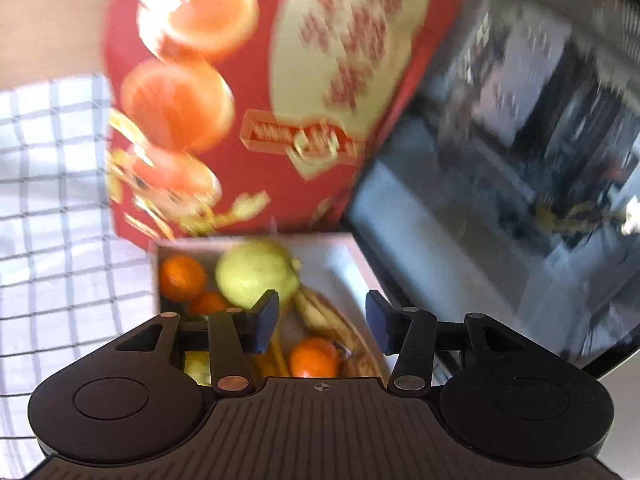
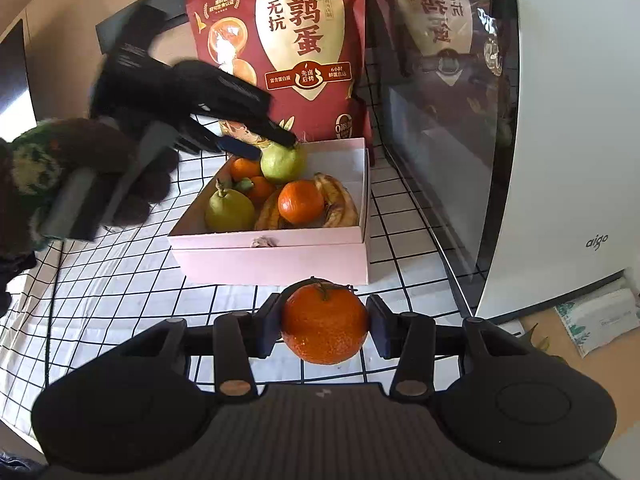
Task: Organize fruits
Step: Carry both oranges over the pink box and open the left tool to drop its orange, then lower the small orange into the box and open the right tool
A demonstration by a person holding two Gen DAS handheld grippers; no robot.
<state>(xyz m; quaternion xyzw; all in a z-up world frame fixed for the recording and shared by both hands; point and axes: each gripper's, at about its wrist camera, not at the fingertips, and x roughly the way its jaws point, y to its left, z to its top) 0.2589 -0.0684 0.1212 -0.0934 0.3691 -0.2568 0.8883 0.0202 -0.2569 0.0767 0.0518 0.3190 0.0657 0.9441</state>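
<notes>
A pink box (image 2: pixel 272 264) holds two green pears, several tangerines and brown-spotted bananas (image 2: pixel 336 200). My right gripper (image 2: pixel 325 326) is shut on a tangerine (image 2: pixel 324 322), held just in front of the box's near wall. My left gripper (image 1: pixel 322 322) is open and empty above the box (image 1: pixel 340 252); in the right wrist view (image 2: pixel 266 144) its fingertips hover right at the far pear (image 2: pixel 282 166), which also shows in the left wrist view (image 1: pixel 256 272). The second pear (image 2: pixel 229 210) lies at the box's near left, with a tangerine (image 2: pixel 301 202) mid-box.
A red snack bag (image 2: pixel 296 52) stands behind the box. A white appliance with a dark glass door (image 2: pixel 560 140) is at the right. A white grid-patterned cloth (image 2: pixel 120 280) covers the table. The person's gloved hand (image 2: pixel 60 176) holds the left gripper.
</notes>
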